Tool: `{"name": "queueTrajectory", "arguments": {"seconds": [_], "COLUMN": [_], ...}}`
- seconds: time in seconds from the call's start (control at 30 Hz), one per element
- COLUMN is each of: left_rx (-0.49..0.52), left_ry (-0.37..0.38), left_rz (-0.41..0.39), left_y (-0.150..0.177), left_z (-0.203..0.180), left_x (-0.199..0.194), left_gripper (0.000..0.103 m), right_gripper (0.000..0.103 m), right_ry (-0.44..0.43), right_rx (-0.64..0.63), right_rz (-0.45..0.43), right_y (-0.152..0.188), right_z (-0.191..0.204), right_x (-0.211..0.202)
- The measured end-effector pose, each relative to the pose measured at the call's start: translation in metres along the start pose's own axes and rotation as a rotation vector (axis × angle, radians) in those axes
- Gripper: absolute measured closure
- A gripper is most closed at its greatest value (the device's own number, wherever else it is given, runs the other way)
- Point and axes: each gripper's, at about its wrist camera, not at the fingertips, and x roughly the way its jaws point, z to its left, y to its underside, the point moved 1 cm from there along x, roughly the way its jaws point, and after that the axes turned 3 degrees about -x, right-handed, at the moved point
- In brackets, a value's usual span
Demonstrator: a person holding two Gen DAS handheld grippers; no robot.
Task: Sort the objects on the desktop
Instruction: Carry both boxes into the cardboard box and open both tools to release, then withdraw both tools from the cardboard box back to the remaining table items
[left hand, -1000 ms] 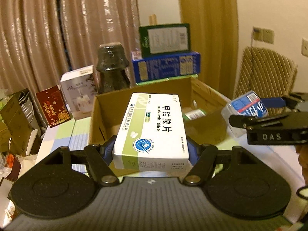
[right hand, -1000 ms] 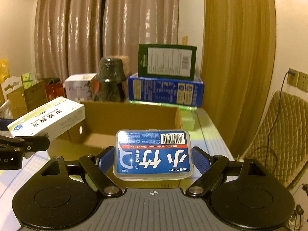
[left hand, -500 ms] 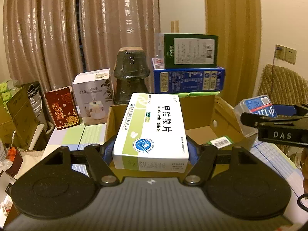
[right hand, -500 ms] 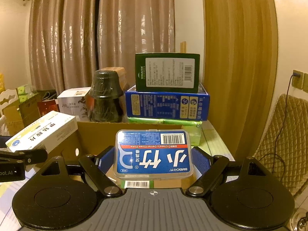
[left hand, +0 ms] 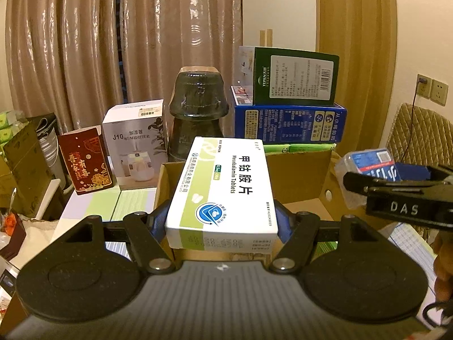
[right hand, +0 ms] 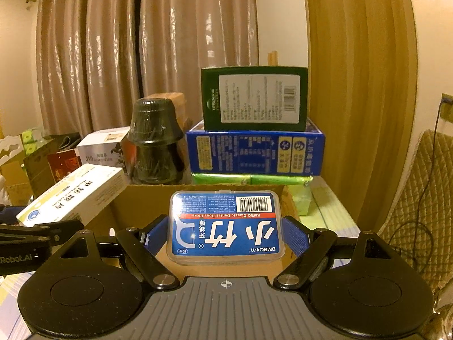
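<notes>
Jaws clamping tablet box (left hand: pixel 223 187), floss case (right hand: pixel 226 223)

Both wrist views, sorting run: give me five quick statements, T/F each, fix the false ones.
1. The left gripper is shut on the white and green tablet box. True.
2. The right gripper is empty. False: it is shut on the blue floss pick case.
3. The green box stands on top of the blue box. True.
4. The cardboard box sits behind the dark jar. False: the cardboard box is in front of the jar, nearer the grippers.
5. The red packet lies inside the cardboard box. False: it stands outside it, beside the white humidifier box.
</notes>
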Motion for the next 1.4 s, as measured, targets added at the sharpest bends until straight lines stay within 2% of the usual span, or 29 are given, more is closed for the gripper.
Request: {"name": "queueTrajectory", "arguments": {"seconds": [0.53, 0.7, 0.77, 0.8, 0.83, 1.1, 1.4], "left_rx": [-0.028, -0.066, -0.081, -0.086, -0.087, -0.106, -0.086], "left_ry": [0.028, 0.008, -0.008, -0.018, -0.024, -0.041, -0.034], "left_rz": [0.038, 0.049, 0.033, 0.019, 0.011, 0.027, 0.038], "left_y": [0.002, 0.004, 0.003, 0.002, 0.001, 0.0, 0.002], "left_z": [0.0, 0.012, 0.018, 0.021, 0.023, 0.039, 0.033], "left_x": [0.04, 0.044, 0.04, 0.037, 0.034, 0.03, 0.03], "left_gripper": [0.036, 0.034, 0.026, 0.023, 0.023, 0.023, 0.023], "right_gripper": [0.021, 0.021, 0.017, 0.007, 0.003, 0.003, 0.003], "right_ry": [0.004, -0.042, -0.071, -0.074, -0.072, -0.048, -0.041], "right_rx": [0.023, 0.045, 0.041, 0.042, 0.05, 0.083, 0.063], "right_rz": [0.021, 0.0, -0.003, -0.001, -0.003, -0.011, -0.006], "right_y": [0.003, 0.0, 0.0, 0.001, 0.002, 0.001, 0.005], "right_z": [-0.005, -0.001, 0.002, 0.003, 0.003, -0.004, -0.005], "right_x": [0.024, 0.025, 0.028, 0.029, 0.03, 0.028, 0.027]}}
